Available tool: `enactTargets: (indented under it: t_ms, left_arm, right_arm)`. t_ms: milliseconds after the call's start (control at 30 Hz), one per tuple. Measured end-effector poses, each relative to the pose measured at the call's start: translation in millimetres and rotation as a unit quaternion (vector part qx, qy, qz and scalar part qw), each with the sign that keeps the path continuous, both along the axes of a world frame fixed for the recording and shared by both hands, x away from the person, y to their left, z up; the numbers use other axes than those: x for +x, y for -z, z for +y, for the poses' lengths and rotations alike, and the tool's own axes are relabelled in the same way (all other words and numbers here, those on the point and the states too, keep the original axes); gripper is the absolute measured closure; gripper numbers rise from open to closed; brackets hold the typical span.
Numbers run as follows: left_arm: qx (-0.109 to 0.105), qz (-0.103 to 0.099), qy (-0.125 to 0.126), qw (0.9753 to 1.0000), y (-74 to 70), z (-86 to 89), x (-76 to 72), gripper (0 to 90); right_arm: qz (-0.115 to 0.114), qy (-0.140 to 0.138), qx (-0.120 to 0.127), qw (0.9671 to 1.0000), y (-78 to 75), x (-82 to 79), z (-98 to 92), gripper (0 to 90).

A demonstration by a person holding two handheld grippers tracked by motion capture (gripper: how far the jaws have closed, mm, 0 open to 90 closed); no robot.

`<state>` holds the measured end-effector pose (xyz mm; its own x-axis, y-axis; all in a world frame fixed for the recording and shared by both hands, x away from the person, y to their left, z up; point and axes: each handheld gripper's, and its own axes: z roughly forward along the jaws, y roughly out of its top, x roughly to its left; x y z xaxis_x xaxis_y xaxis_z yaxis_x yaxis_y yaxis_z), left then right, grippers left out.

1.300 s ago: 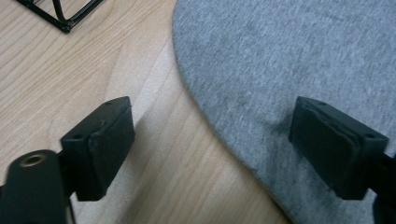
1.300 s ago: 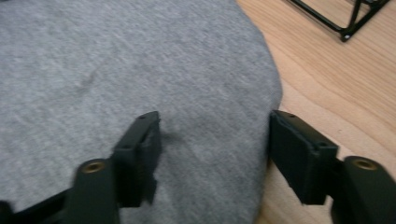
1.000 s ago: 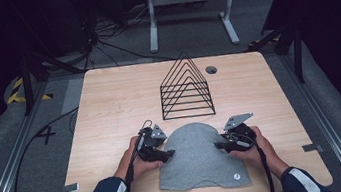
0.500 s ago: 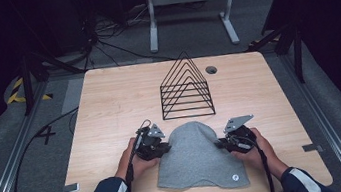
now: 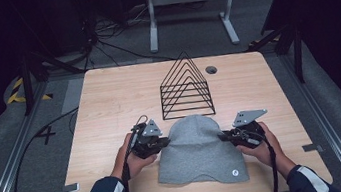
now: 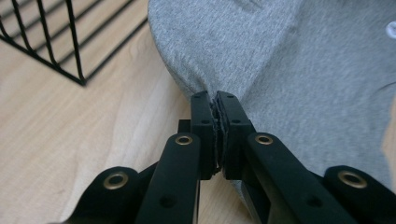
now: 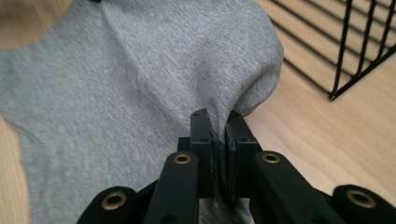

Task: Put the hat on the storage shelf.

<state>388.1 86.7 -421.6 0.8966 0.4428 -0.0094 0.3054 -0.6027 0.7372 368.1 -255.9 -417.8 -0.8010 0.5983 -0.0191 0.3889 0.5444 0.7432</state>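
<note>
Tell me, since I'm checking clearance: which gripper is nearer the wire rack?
Left. The left gripper pinches the hat just below the rack's left corner; the right gripper sits slightly farther.

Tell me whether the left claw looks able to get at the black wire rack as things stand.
Probably not yet: the left claw is shut on the edge of the grey knitted beanie. The black wire rack stands just beyond on bare wooden table, so the path looks free once it lets go.
</note>
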Motion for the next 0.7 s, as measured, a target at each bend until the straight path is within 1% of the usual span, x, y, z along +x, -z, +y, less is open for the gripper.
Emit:
enactTargets:
  t_ms: [33, 167, 200, 267, 367, 433, 467, 500, 533, 567, 600, 700]
  left_arm:
    - [-0.002, -0.006, -0.002, 1.0, -3.1, 0.0, -1.4, 86.6]
    - [-0.01, -0.027, 0.003, 0.9996, -15.7, -0.2, -3.8, 86.7]
    - [-0.014, -0.031, 0.004, 0.9994, -18.9, -0.7, -4.2, 86.7]
    - [-0.014, -0.04, 0.009, 0.9991, -26.3, -1.2, -3.1, 86.7]
    - [-0.024, -0.052, 0.01, 0.9983, -38.7, -2.6, -1.3, 86.8]
    - [-0.021, -0.068, 0.018, 0.9973, -54.8, -5.1, 0.7, 86.8]
    - [-0.02, -0.071, 0.02, 0.997, -59.0, -5.7, 0.9, 86.8]
    - [-0.02, -0.071, 0.02, 0.997, -59.0, -5.7, 0.9, 86.8]
    - [-0.018, -0.078, 0.023, 0.9965, -66.2, -6.7, 1.5, 86.8]
    - [-0.014, -0.083, 0.025, 0.9961, -72.3, -7.4, 1.8, 86.8]
    - [-0.014, -0.094, 0.023, 0.9953, -82.3, -9.0, 2.2, 86.8]
    - [-0.023, -0.101, 0.021, 0.9944, -93.5, -10.4, 4.0, 86.8]
  right_arm:
    - [-0.006, -0.001, 0.005, 1.0, -4.5, -0.8, -1.0, 84.2]
    - [-0.024, -0.001, 0.011, 0.9997, -16.7, -3.0, -3.7, 84.2]
    - [-0.027, 0.001, 0.012, 0.9996, -19.2, -3.3, -4.5, 84.2]
    - [-0.032, 0.003, 0.015, 0.9994, -24.0, -3.1, -6.2, 84.2]
    - [-0.04, 0.001, 0.014, 0.9991, -31.0, -1.8, -7.5, 84.2]
    - [-0.047, -0.001, 0.014, 0.9988, -38.1, -1.0, -9.2, 84.3]
    - [-0.051, 0.0, 0.016, 0.9986, -42.6, -0.6, -10.5, 84.2]
    - [-0.055, -0.001, 0.017, 0.9984, -45.6, -0.1, -11.3, 84.3]
    - [-0.055, -0.001, 0.017, 0.9984, -45.6, -0.1, -11.3, 84.3]
    - [-0.065, -0.001, 0.018, 0.9977, -56.0, 0.8, -12.8, 84.3]
    - [-0.071, -0.003, 0.02, 0.9973, -61.1, 1.1, -13.2, 84.2]
    - [-0.087, -0.005, 0.025, 0.9959, -76.1, 2.0, -14.8, 84.2]
